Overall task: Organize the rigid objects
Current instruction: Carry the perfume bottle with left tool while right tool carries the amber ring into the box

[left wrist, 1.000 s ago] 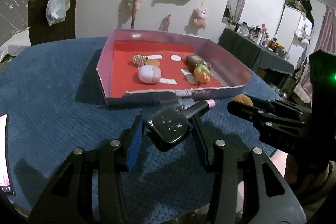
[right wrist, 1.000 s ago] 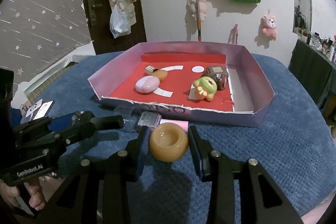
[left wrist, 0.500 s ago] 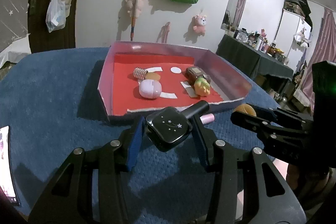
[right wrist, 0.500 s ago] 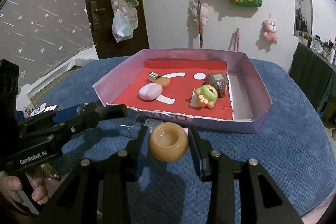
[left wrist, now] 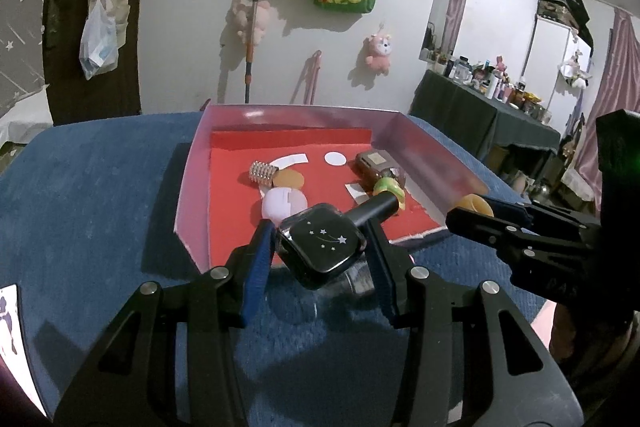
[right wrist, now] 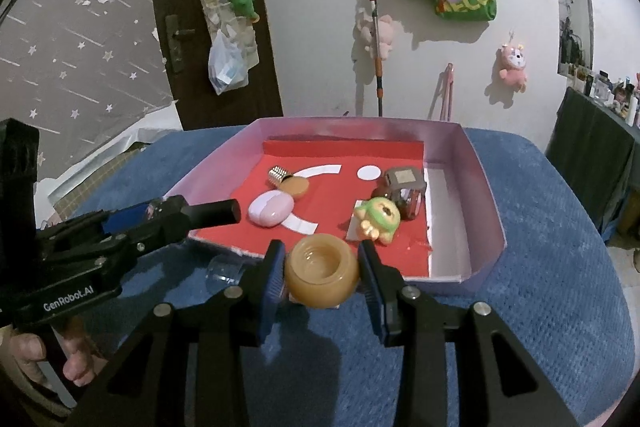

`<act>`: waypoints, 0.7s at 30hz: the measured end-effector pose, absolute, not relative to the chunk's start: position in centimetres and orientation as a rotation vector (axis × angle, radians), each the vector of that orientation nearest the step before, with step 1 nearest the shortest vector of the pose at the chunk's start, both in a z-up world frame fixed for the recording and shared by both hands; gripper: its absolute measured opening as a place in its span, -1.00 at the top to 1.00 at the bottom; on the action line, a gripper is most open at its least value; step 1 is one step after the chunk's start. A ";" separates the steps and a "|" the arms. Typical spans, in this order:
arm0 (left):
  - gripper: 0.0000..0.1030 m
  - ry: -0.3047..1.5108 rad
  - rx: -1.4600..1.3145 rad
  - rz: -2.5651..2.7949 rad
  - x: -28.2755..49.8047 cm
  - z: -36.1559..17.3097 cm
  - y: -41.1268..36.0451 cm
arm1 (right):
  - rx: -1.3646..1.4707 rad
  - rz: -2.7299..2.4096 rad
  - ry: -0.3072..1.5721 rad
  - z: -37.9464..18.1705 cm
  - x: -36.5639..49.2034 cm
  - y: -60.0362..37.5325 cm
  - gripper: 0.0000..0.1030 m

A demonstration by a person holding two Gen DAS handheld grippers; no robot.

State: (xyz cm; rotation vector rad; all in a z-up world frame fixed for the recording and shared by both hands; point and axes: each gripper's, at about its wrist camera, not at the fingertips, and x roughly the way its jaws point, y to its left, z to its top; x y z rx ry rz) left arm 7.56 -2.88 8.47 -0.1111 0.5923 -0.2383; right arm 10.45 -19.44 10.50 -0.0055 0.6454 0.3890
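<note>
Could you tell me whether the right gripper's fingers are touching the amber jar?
Touching: the right wrist view shows both fingers pressed against the amber jar's sides.

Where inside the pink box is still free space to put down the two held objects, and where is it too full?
Free: the white strip along the pink box's right wall, beside the brown cube, and the red floor's near-left corner in front of the lilac egg. Crowded: the middle, where the egg, tan disc, green figure and cube sit close together.
</note>
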 end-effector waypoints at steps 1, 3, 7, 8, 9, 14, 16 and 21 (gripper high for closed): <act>0.16 0.593 -0.113 -0.239 7.8 8.5 -2.9 | -0.005 0.388 0.647 10.5 10.6 -19.5 0.22; 0.16 0.596 -0.117 -0.242 8.1 8.4 -2.9 | -0.007 0.386 0.654 10.5 11.3 -19.5 0.22; 0.16 0.610 -0.119 -0.247 9.4 8.3 -2.9 | 0.007 0.392 0.678 10.2 12.9 -19.7 0.22; 0.16 0.616 -0.118 -0.250 9.7 8.2 -2.9 | 0.009 0.391 0.689 10.0 13.4 -19.7 0.22; 0.16 0.626 -0.115 -0.253 10.1 8.1 -3.0 | 0.012 0.393 0.700 9.9 13.8 -19.7 0.22; 0.16 0.685 -0.112 -0.274 11.4 7.2 -3.3 | 0.042 0.412 0.757 8.8 15.5 -19.9 0.22; 0.16 0.706 -0.113 -0.279 11.8 6.7 -3.4 | 0.051 0.413 0.775 8.4 15.9 -19.9 0.22; 0.16 0.760 -0.127 -0.290 12.7 5.6 -3.3 | 0.055 0.415 0.816 7.5 16.9 -19.8 0.22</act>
